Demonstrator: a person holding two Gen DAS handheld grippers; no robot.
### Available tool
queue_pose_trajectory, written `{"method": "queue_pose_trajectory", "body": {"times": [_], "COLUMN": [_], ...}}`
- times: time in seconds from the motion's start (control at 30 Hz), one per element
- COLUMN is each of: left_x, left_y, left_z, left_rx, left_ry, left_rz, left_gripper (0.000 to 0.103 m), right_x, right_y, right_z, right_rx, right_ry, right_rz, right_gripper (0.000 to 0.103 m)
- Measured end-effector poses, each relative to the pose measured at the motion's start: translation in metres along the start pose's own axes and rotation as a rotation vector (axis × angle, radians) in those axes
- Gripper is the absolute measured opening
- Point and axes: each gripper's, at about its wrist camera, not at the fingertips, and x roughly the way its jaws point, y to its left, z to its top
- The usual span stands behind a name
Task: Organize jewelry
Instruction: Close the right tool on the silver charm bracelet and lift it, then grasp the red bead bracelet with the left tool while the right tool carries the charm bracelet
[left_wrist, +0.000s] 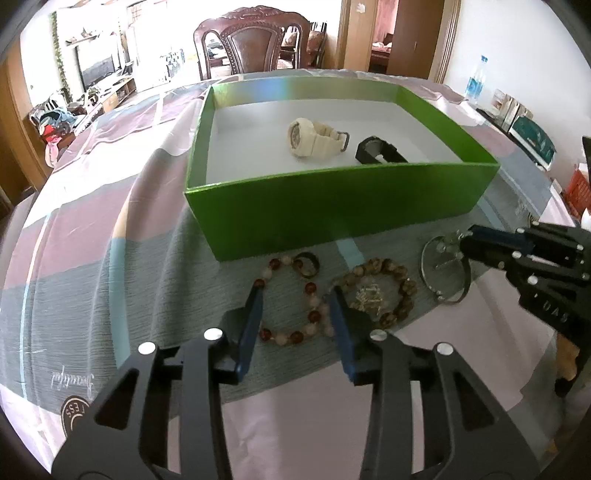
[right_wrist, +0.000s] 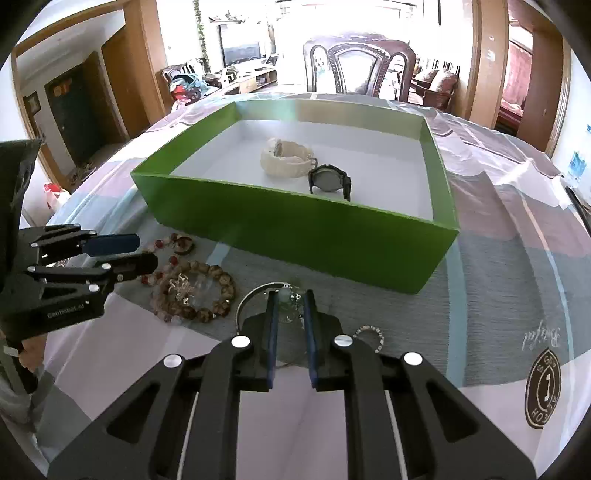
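A green box (left_wrist: 332, 206) holds a cream watch (left_wrist: 314, 136) and a black watch (left_wrist: 380, 151); the box also shows in the right wrist view (right_wrist: 295, 229). In front of it lie a red-and-white bead bracelet (left_wrist: 291, 295), a dark ring (left_wrist: 307, 264), a brown bead bracelet (left_wrist: 399, 288) around a gold ornament (left_wrist: 369, 295), and a silver bangle (left_wrist: 443, 273) with a charm. My left gripper (left_wrist: 295, 297) is open, fingers straddling the red-and-white bracelet. My right gripper (right_wrist: 291, 295) is partly open around the bangle's charm (right_wrist: 291, 301), low over the cloth.
The table wears a pink, grey and white cloth (left_wrist: 110, 221). A small chain bracelet (right_wrist: 369, 334) lies right of my right gripper. A carved wooden chair (left_wrist: 255, 40) stands behind the table. A water bottle (left_wrist: 476, 77) and boxes sit at the far right edge.
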Motion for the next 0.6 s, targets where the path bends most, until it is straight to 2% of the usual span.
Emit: {"method": "queue_pose_trajectory", "body": {"times": [0.07,0.23,0.33,0.47,0.6], "left_x": [0.004,0.009,0.009,-0.005,-0.016], "left_y": [-0.004,-0.007,-0.006,-0.005,-0.004], "left_z": [-0.001,-0.004,-0.005,-0.003,-0.002], "left_rx": [0.018,0.048,0.04,0.028,0.018], "left_ry": [0.019,0.046,0.046,-0.009,-0.047], "left_rz": [0.008,0.015,0.01,-0.016,-0.025], "left_gripper": [0.034,0.009,0.001,0.0,0.0], "right_x": [0.0,-0.007,-0.013,-0.026,-0.028], "right_y": [0.0,-0.001,-0.003,-0.006,-0.008], "right_z": [0.0,0.001,0.003,0.007,0.008], "right_rx": [0.002,0.007,0.015,0.031,0.039], "right_ry": [-0.001,-0.022,-0.047,-0.099,-0.106], "right_rz": [0.0,0.011,0.018,0.046,0.025], "right_gripper": [0.014,0.014,0.014,0.014,0.014]}}
